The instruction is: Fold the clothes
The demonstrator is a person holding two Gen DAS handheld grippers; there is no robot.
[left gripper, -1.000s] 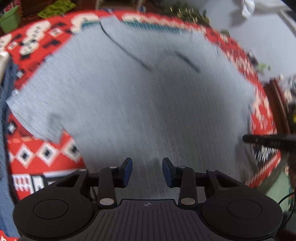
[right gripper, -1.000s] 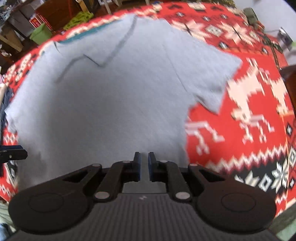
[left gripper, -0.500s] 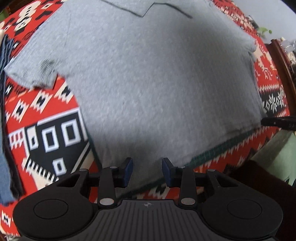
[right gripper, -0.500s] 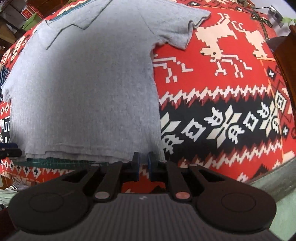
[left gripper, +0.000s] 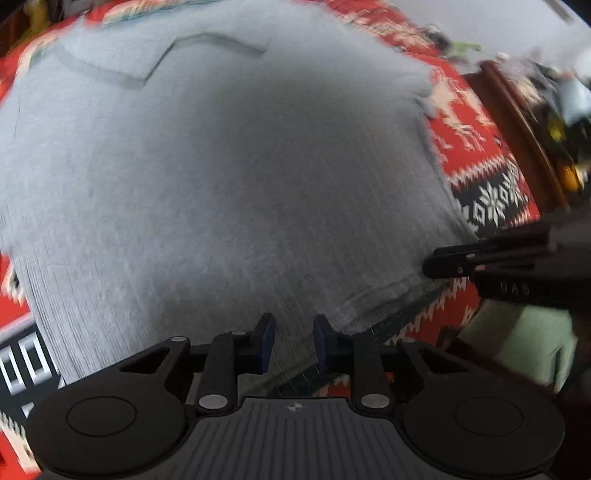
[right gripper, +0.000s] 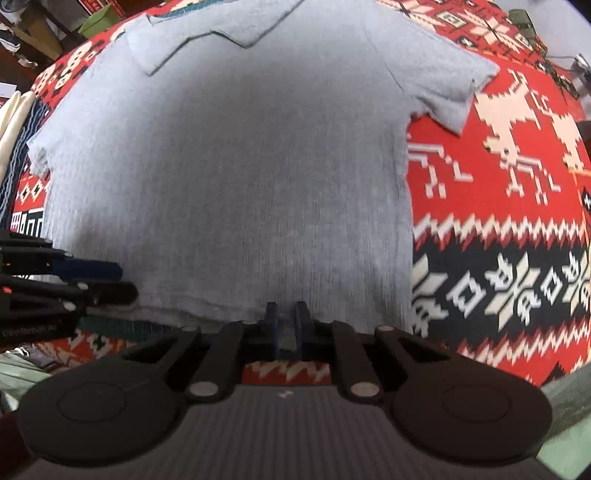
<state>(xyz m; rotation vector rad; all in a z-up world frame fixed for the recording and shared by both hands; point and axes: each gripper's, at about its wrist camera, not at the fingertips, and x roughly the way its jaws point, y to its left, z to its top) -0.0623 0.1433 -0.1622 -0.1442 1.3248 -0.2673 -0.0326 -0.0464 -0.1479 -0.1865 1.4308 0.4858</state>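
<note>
A grey collared shirt [left gripper: 240, 184] [right gripper: 240, 166] lies flat, front up, on a red patterned blanket [left gripper: 480, 155] [right gripper: 498, 184], its collar [right gripper: 229, 33] at the far end. My left gripper [left gripper: 293, 325] is open, just above the bottom hem, with nothing held between its fingers. It shows at the left edge of the right wrist view as the left gripper [right gripper: 125, 281]. My right gripper [right gripper: 286, 314] has its fingers almost together at the hem, right of the left one. From the left wrist view the right gripper [left gripper: 430, 264] rests by the hem's right corner. The shirt is not lifted.
Dark wooden furniture [left gripper: 517, 122] borders the blanket on the right. Striped dark and white clothes [right gripper: 14, 122] lie beyond the shirt's left sleeve. A green box [right gripper: 99, 18] stands at the far left. The blanket's near edge drops off just below the hem.
Both grippers pulled back from over the shirt's middle to its bottom hem, then shifted inward along it toward each other. Neither gripper's opening changed.
</note>
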